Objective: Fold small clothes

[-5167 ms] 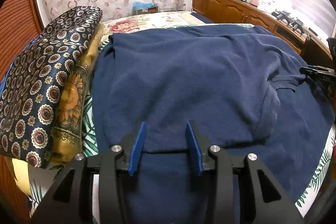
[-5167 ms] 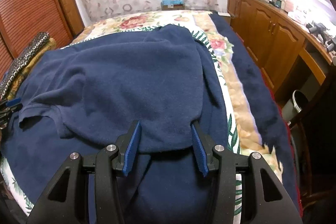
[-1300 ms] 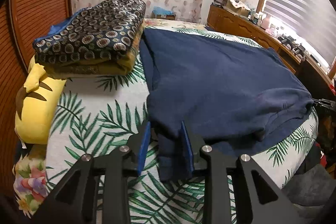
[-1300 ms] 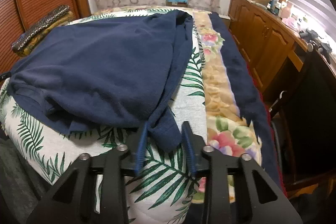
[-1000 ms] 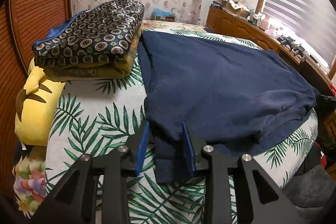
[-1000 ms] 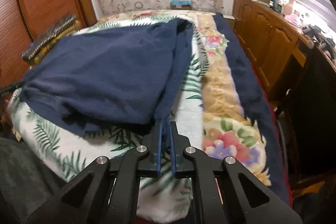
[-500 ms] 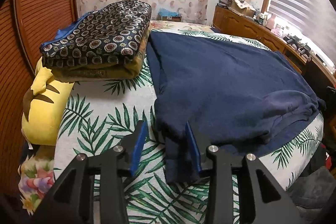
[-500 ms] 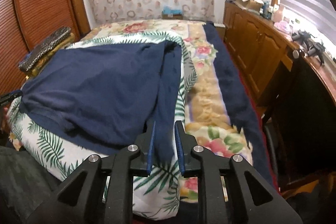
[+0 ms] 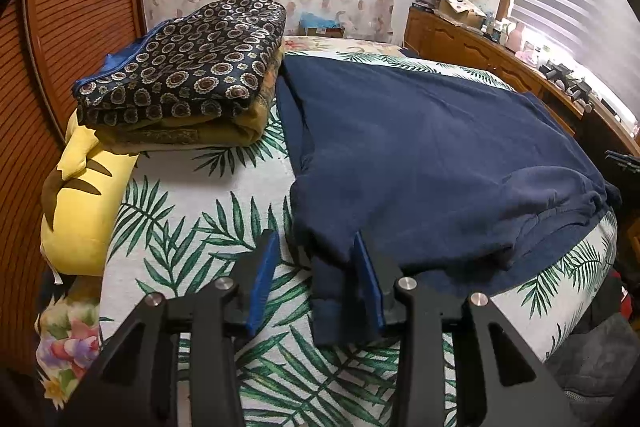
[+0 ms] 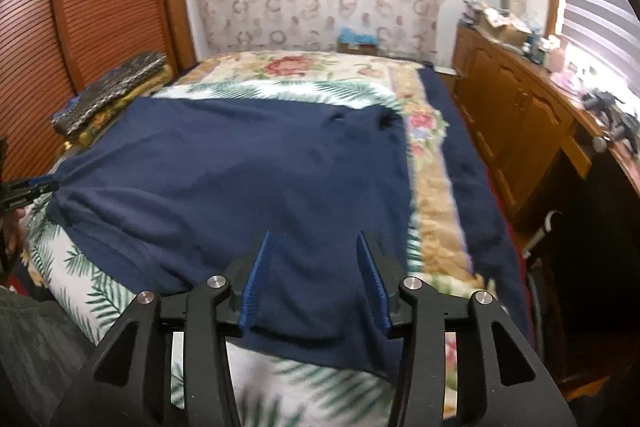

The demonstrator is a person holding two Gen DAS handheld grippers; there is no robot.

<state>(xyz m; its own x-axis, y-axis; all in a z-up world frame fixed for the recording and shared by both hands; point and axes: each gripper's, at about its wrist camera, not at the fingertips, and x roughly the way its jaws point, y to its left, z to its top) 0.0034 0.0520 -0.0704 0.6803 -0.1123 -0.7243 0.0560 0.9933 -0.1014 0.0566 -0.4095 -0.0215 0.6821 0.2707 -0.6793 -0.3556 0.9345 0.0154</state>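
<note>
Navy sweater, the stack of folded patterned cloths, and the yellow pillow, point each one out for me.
navy sweater (image 9: 420, 155), left wrist view, middle of its flat body.
stack of folded patterned cloths (image 9: 188, 75), left wrist view, top of the dark medallion-print cloth.
yellow pillow (image 9: 84, 203), left wrist view, its front face.

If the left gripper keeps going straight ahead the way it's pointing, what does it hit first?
Most likely the navy garment: the open left gripper already straddles its near corner on the bed, so cloth lies directly ahead, though height above it is unclear.

Patterned folded blankets (image 9: 188, 75) stacked beside yellow pillow (image 9: 80, 203); wooden cabinet (image 10: 516, 115) right
</note>
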